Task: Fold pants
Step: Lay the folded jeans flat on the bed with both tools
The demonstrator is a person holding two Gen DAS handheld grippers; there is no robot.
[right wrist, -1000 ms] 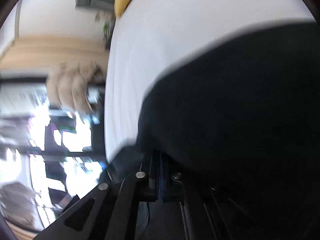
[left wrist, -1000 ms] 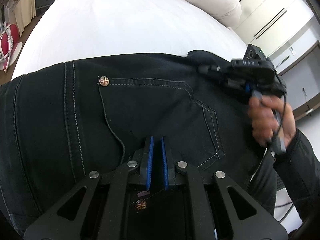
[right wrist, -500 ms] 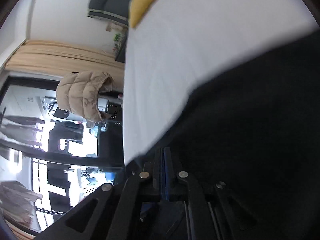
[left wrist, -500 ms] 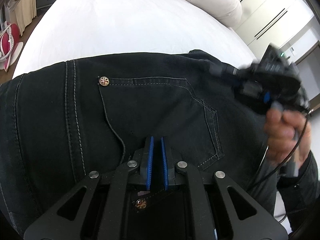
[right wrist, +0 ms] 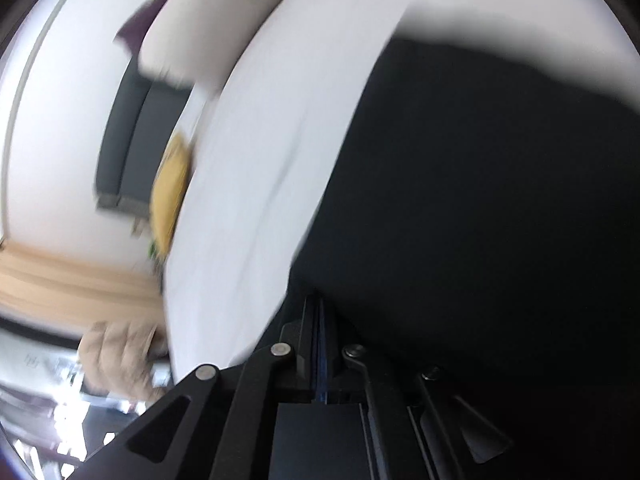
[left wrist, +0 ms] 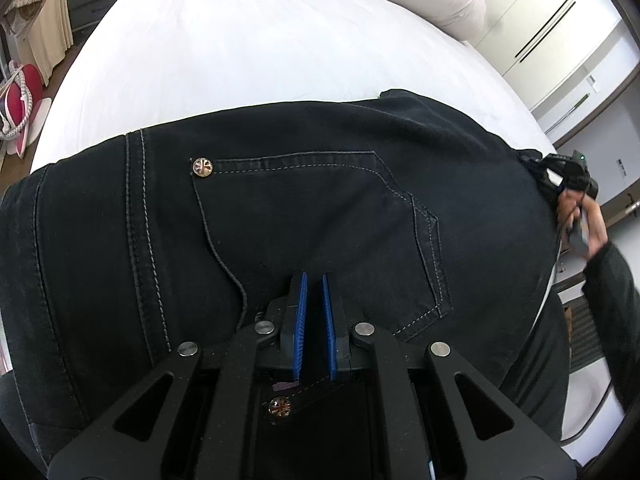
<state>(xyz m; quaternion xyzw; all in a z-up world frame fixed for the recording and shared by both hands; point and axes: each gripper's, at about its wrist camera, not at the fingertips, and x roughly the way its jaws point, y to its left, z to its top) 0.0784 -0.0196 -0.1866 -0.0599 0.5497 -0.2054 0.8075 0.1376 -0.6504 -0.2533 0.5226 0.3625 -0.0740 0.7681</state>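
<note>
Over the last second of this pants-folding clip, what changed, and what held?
The right gripper, shut on an edge of the black pants, swept rightward across the left wrist view, pulling the cloth out over the white bed. The left gripper stayed clamped near the back pocket.

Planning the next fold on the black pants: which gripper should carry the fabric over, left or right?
Right, probably. The right gripper is shut on the pants at their far edge and can drag it across the bed. The left gripper sits shut on the waist by the pocket, better as an anchor.
</note>
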